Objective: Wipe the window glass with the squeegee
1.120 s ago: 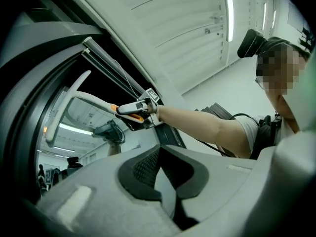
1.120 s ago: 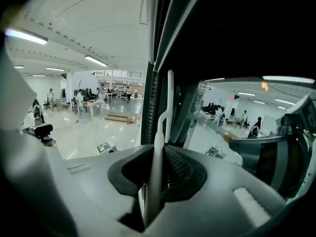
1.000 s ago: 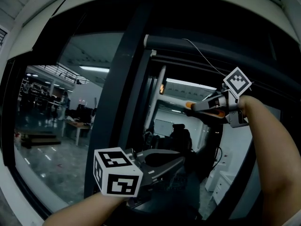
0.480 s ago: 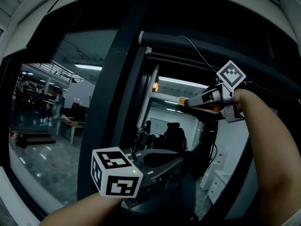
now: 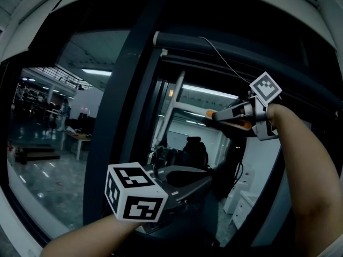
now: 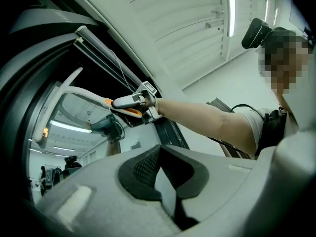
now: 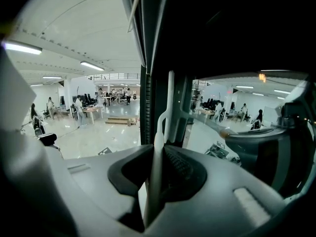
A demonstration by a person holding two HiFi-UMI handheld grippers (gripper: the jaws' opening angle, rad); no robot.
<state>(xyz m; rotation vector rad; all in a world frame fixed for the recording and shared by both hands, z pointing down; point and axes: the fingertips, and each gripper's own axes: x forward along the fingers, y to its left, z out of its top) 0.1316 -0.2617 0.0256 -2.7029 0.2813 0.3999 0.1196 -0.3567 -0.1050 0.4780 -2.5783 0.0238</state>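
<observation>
Big dark window frame (image 5: 120,100) with one thick upright, glass (image 5: 48,133) to its left. Through it you see a huge open hall: glossy pale floor (image 7: 94,139), desks (image 7: 91,111) further back, a railed balcony (image 7: 116,75) along the far end, and strip lights (image 7: 94,65) overhead. On the room side there's a white panelled ceiling (image 6: 187,19) with a long light bar (image 6: 230,9) and a plain white wall (image 6: 237,78).

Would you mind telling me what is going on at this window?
A person is working on the window glass with a handheld gripper in each hand. The right gripper is shut on the handle of the white squeegee, held high at the pane. The left gripper hangs lower, fingers together and holding nothing.
</observation>
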